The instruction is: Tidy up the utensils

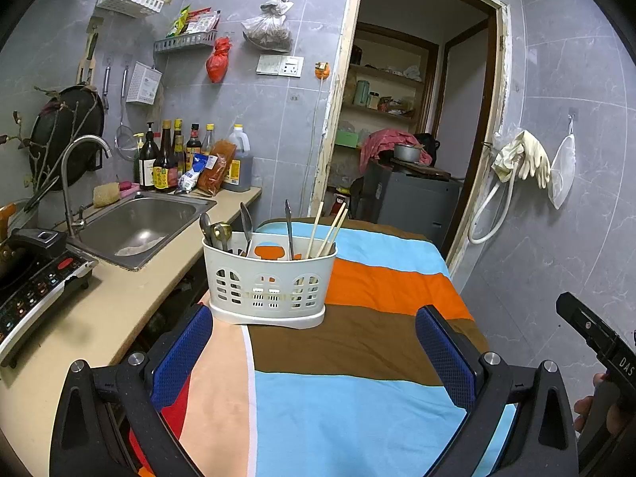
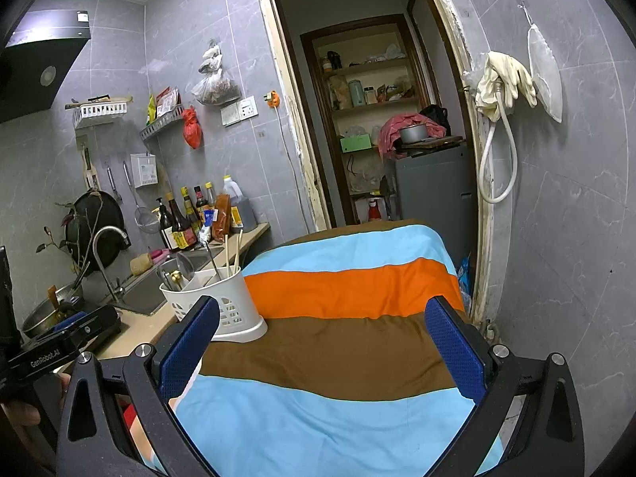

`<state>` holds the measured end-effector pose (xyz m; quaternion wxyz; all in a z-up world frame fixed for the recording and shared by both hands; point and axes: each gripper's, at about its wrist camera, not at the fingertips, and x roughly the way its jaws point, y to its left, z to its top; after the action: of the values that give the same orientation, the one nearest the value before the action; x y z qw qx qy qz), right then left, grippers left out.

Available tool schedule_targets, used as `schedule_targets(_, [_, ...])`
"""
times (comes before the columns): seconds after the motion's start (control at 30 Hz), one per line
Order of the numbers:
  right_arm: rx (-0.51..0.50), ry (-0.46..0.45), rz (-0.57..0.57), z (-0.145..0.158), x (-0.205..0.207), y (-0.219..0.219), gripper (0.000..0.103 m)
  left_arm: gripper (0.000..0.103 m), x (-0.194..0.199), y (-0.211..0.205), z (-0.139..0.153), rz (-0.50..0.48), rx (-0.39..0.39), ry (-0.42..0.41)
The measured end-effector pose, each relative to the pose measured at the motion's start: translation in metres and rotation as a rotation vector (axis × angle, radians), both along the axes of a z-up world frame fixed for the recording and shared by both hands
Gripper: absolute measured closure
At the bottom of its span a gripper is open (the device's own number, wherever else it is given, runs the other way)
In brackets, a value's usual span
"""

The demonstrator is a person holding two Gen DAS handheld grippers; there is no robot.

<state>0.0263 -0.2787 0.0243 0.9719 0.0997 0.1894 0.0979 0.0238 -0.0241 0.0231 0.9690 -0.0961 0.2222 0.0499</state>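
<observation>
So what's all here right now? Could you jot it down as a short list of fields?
Setting: kitchen, sink on the left
Surface: striped cloth
Holder: white utensil caddy, upright on the cloth
Inside it: spoons left, chopsticks right
Loose utensils on the cloth: none visible
Left gripper: fingers wide apart, holding nothing
Right gripper: fingers wide apart, holding nothing

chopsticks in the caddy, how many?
3 visible, all upright in the right-hand compartment of the white caddy: one leaning left, two close together leaning right. The caddy wall could hide shorter ones.
</observation>
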Motion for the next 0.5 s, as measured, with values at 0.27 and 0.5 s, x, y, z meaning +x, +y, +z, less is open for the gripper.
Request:
schedule_targets(0.27, [0.0,0.001,0.0,0.0005,-0.0002,0.0006,0.002,0.001,0.0003,0.0,0.0002,0.001,0.0,0.001])
schedule_targets(0.5, [-0.002,0.006,-0.001,0.0003,-0.0016,0.0017,0.002,0.001,0.0007,0.0024,-0.0014,0.014,-0.007,-0.004])
